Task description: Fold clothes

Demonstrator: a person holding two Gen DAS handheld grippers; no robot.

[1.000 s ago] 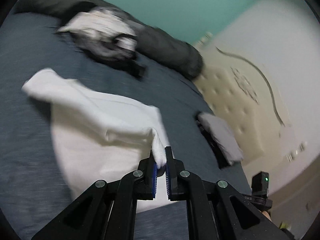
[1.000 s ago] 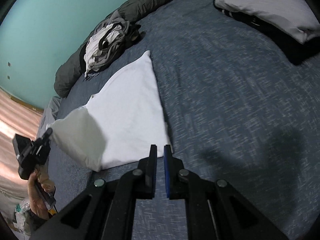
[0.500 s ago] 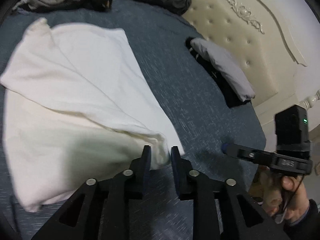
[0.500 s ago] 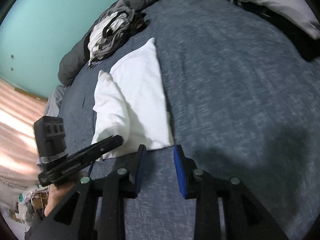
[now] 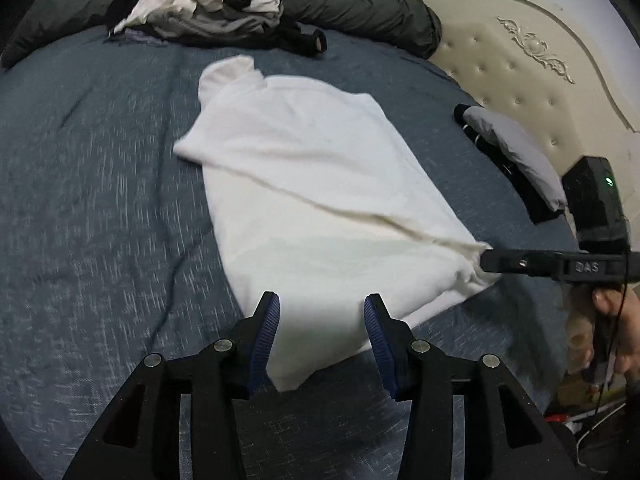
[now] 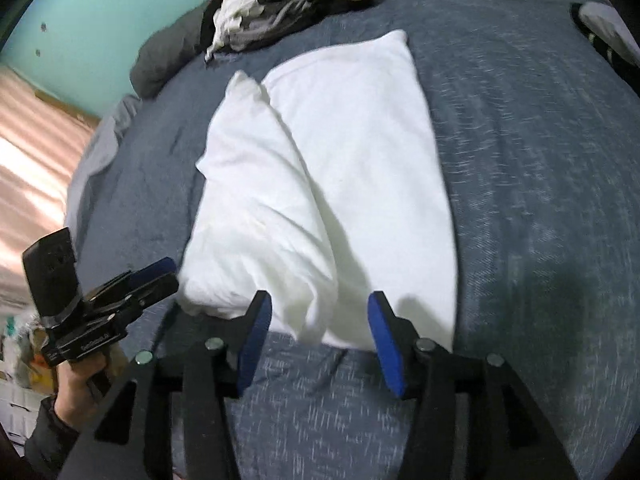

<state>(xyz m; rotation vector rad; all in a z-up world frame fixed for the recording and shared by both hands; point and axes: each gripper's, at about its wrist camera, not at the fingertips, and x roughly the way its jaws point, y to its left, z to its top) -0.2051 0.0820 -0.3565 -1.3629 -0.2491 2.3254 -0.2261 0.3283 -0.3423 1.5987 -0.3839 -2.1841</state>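
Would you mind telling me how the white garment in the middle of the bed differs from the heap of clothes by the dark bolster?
The white garment lies flat, partly folded with one diagonal flap; the heap of clothes is crumpled and unfolded. The white garment is one plain colour; the heap mixes white, grey and black pieces. The white garment lies nearest both grippers, whose jaws are opening; the heap lies at the far edge against the dark bolster. Both rest on the blue bedspread.

Blue-grey bedspread (image 5: 100, 208), cream tufted headboard (image 5: 520, 68), teal wall (image 6: 100, 20).
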